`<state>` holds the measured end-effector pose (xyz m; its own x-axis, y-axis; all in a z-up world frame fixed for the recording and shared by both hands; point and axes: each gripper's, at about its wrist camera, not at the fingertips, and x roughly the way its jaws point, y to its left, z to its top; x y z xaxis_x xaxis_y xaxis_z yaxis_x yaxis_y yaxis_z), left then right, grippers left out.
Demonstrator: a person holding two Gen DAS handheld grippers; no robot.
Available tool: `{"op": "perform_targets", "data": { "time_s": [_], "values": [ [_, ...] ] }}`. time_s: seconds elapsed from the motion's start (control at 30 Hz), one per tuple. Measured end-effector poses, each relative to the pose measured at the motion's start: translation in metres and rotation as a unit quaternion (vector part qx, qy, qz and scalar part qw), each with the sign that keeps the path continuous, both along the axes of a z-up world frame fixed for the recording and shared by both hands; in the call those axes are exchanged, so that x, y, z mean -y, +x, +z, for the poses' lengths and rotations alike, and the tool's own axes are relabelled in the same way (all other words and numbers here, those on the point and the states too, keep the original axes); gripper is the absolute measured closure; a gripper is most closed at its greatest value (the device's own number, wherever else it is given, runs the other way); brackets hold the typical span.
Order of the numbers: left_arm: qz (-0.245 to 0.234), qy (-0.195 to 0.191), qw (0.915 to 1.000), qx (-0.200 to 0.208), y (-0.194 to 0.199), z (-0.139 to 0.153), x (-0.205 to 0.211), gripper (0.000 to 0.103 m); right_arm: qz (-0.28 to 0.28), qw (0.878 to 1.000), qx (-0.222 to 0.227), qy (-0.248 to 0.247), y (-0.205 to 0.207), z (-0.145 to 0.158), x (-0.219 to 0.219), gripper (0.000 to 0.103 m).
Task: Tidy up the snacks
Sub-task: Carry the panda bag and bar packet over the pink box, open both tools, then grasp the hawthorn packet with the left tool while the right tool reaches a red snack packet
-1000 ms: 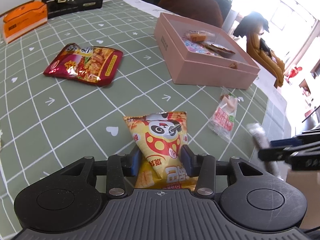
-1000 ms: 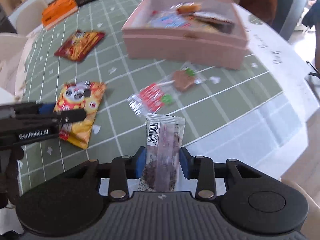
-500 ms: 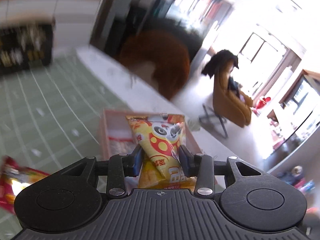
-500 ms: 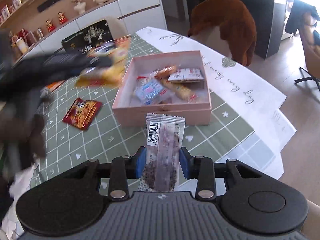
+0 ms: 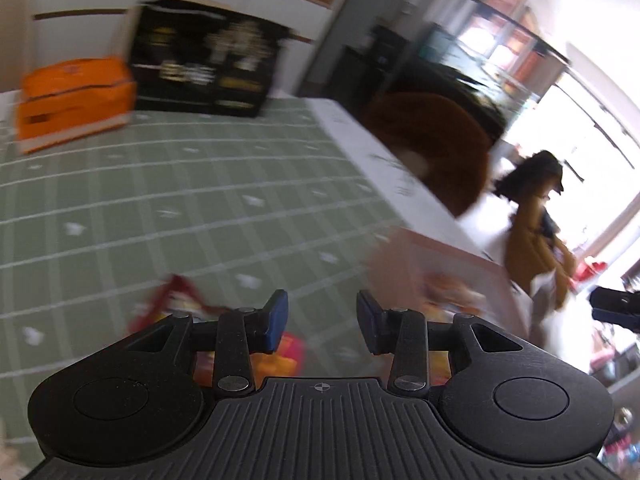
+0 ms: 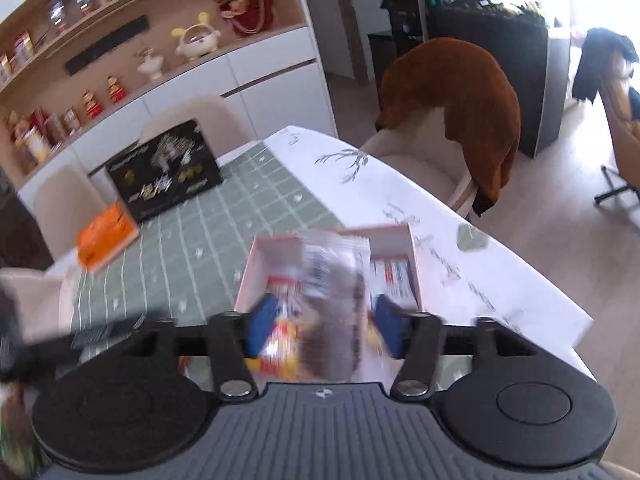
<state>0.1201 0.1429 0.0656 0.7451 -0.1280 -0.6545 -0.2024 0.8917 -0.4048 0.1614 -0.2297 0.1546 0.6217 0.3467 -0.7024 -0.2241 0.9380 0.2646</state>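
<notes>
My left gripper point(image 5: 322, 312) is open with nothing between its fingers, above the green checked cloth. A red snack bag point(image 5: 172, 304) lies blurred just below it, and the pink box point(image 5: 400, 256) is to its right. In the right wrist view my right gripper point(image 6: 326, 320) hangs over the pink box point(image 6: 392, 234). Its jaws are opening. A brown bar packet point(image 6: 332, 280) is blurred between them, and the pads stand clear of it. Yellow and red packs point(image 6: 280, 344) lie in the box beneath.
An orange box point(image 6: 106, 240) and a black gift box point(image 6: 168, 172) stand at the far end of the table. A chair draped in brown fur point(image 6: 460, 108) is beyond the table's white right edge point(image 6: 480, 264). Shelves with figurines line the back wall.
The left gripper has let go of the yellow panda bag and swung away to the left of the box. The right gripper's jaws have spread, and the bar packet is coming loose over the box.
</notes>
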Motion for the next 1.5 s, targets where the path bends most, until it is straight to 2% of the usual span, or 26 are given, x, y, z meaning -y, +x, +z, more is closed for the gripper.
{"op": "perform_targets", "data": {
  "time_s": [0.1,0.23,0.3,0.43,0.57,0.63,0.7,0.87,0.93,1.07,1.13,1.2,1.27,1.4,1.43,1.5],
  "values": [
    [0.033,0.011,0.9992,-0.021,0.002,-0.010,-0.040,0.061,-0.013,1.000,-0.017,0.000,0.017,-0.008,-0.004,0.043],
    [0.040,-0.008,0.9976,-0.056,0.012,-0.038,-0.062,0.061,0.004,0.999,-0.049,-0.004,0.000,-0.035,-0.009,0.042],
    [0.017,-0.009,0.9976,-0.066,0.017,-0.050,-0.059,0.060,0.010,0.998,-0.065,-0.018,-0.013,-0.052,-0.012,0.042],
    [-0.041,0.043,0.9964,-0.060,0.010,-0.052,-0.031,0.060,0.019,0.995,-0.098,-0.026,-0.040,-0.083,-0.015,0.042],
    [-0.126,0.077,0.9879,-0.047,-0.009,-0.053,0.011,0.060,0.038,0.991,-0.126,-0.016,-0.065,-0.099,-0.018,0.042],
    [-0.152,0.063,0.9850,-0.050,-0.018,-0.056,0.025,0.061,0.053,0.990,-0.129,-0.023,-0.074,-0.104,-0.026,0.042],
    [-0.166,0.032,0.9842,-0.052,-0.031,-0.059,0.038,0.061,0.074,0.988,-0.128,-0.035,-0.085,-0.107,-0.035,0.040],
    [-0.171,-0.038,0.9829,-0.057,-0.056,-0.062,0.059,0.061,0.136,0.982,-0.114,-0.063,-0.110,-0.111,-0.065,0.037],
    [-0.161,-0.059,0.9837,-0.053,-0.062,-0.058,0.057,0.062,0.156,0.979,-0.123,-0.053,-0.115,-0.114,-0.078,0.036],
    [-0.089,-0.027,0.9943,-0.051,-0.086,-0.044,0.043,0.062,0.161,0.975,-0.154,-0.020,-0.117,-0.119,-0.105,0.036],
    [-0.061,-0.015,0.9963,-0.059,-0.097,-0.041,0.031,0.062,0.153,0.973,-0.175,0.001,-0.114,-0.122,-0.119,0.036],
    [-0.042,-0.023,0.9965,-0.068,-0.107,-0.045,0.019,0.062,0.146,0.970,-0.195,0.010,-0.110,-0.126,-0.134,0.036],
    [-0.026,-0.035,0.9962,-0.075,-0.117,-0.049,0.010,0.062,0.147,0.968,-0.203,-0.009,-0.109,-0.131,-0.154,0.036],
    [0.009,-0.010,0.9974,-0.071,-0.129,-0.046,-0.001,0.062,0.155,0.969,-0.181,-0.066,-0.112,-0.135,-0.189,0.022],
    [0.016,-0.004,0.9974,-0.070,-0.131,-0.043,-0.003,0.062,0.152,0.969,-0.178,-0.073,-0.112,-0.135,-0.194,0.020],
    [0.023,0.005,0.9976,-0.065,-0.133,-0.038,-0.007,0.062,0.142,0.971,-0.176,-0.079,-0.110,-0.138,-0.203,0.010]
  ]
}}
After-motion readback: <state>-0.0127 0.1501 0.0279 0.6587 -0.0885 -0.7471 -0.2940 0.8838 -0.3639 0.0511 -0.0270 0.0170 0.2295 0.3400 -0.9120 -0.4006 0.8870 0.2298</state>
